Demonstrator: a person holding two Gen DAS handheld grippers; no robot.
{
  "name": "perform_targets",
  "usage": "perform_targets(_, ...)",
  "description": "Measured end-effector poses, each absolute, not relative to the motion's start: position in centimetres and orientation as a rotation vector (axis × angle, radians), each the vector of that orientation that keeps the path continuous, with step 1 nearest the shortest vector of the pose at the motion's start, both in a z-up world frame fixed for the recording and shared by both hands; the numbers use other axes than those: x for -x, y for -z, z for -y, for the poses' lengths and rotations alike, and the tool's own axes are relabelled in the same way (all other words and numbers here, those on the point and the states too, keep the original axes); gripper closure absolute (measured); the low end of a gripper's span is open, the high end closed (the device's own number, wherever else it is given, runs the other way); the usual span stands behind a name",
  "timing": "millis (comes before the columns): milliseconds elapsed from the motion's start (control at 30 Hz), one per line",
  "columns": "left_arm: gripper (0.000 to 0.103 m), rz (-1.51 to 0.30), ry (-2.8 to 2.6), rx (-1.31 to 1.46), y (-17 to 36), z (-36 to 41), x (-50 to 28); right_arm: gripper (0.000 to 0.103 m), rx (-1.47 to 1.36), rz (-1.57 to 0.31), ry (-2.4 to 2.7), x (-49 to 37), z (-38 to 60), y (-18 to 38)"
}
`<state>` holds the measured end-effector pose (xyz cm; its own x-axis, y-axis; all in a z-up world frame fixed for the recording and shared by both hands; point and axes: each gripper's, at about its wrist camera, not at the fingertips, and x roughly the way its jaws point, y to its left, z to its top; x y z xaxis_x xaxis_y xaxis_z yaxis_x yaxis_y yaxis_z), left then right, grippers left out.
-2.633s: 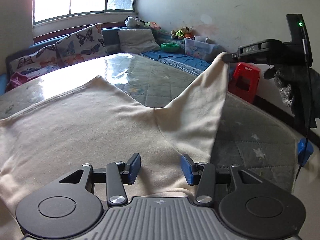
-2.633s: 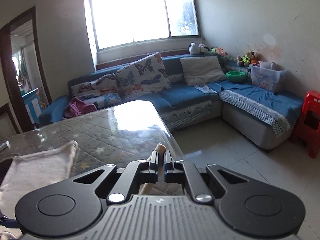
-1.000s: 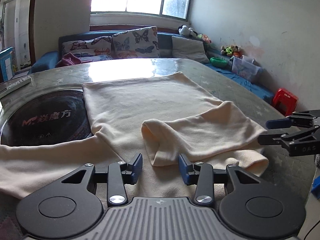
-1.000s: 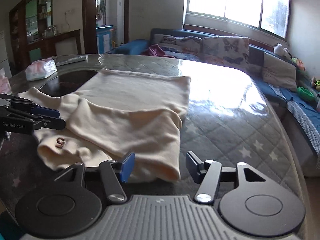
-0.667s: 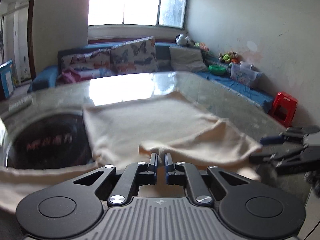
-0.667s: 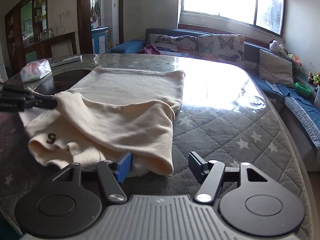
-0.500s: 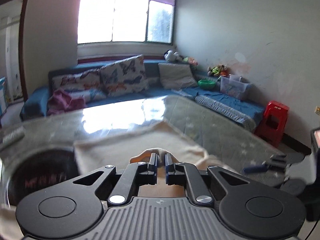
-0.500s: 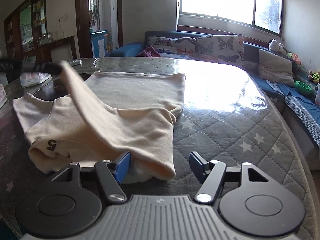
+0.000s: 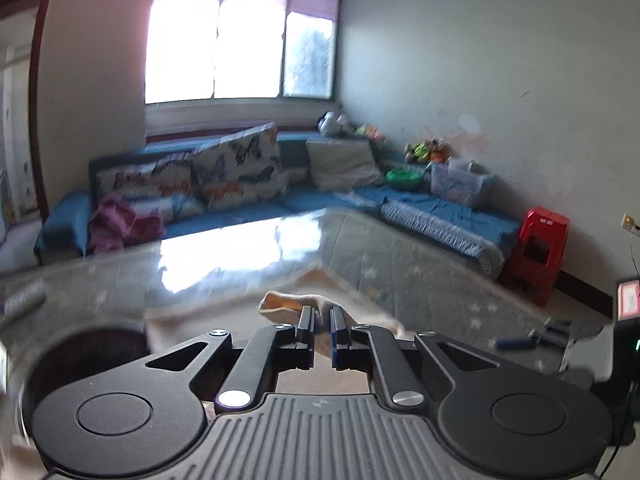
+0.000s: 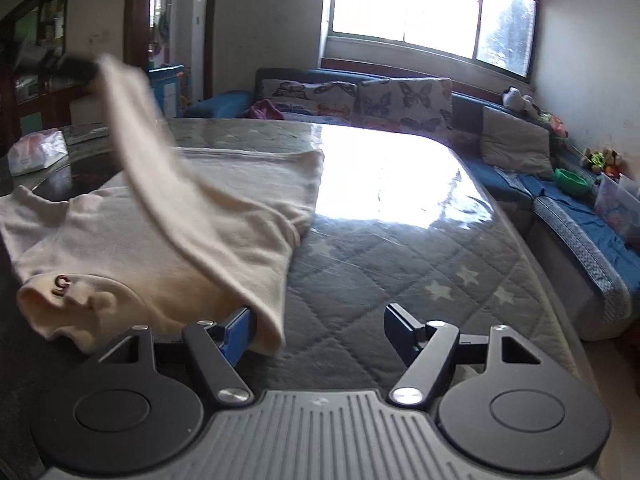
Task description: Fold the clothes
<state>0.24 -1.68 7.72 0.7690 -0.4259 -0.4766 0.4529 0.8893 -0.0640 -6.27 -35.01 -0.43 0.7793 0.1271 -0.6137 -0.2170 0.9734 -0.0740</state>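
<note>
The cream garment, soft knit with a small brown "5" near one rolled edge, lies spread over the left half of the counter, whose quilted grey, star-patterned cover sits under a glossy clear sheet. One sleeve-like strip rises in a taut band to the upper left of the right wrist view, where the left gripper has its jaws clamped on the bunched end. The right gripper sits low at the garment's near edge; its jaws have just been opening and stand wide, the cloth hem just beside the left blue pad. Beyond is a blue sofa with butterfly cushions.
</note>
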Motion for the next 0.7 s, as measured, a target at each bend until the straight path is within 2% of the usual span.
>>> perform_targets(167, 0.091, -0.656, 0.415, -0.065, -2.6, -0.5, 0.8, 0.031, 0.137, -0.691, -0.174, 6.6, 36.3, 0.5)
perform_targets(267, 0.089, -0.691, 0.382, -0.068, -1.4, -1.7, 1.4, 0.032, 0.182, -0.702, -0.183, 7.2, 36.4, -0.2)
perform_targets(500, 0.089, -0.631, 0.388, -0.019, -3.0, -1.7, 1.8, 0.055, 0.146, -0.628, -0.290, 5.5, 34.7, -3.0)
perform_targets(567, 0.089, -0.634, 0.413, -0.004, -3.1, -1.0, 1.4, 0.067, 0.124, -0.618, -0.341, 4.0, 33.7, -3.2)
perform_targets(700, 0.089, -0.674, 0.459, -0.025, -1.4, 0.7, 0.6, 0.073, 0.100, -0.635, -0.411, 1.1, 31.8, -2.5)
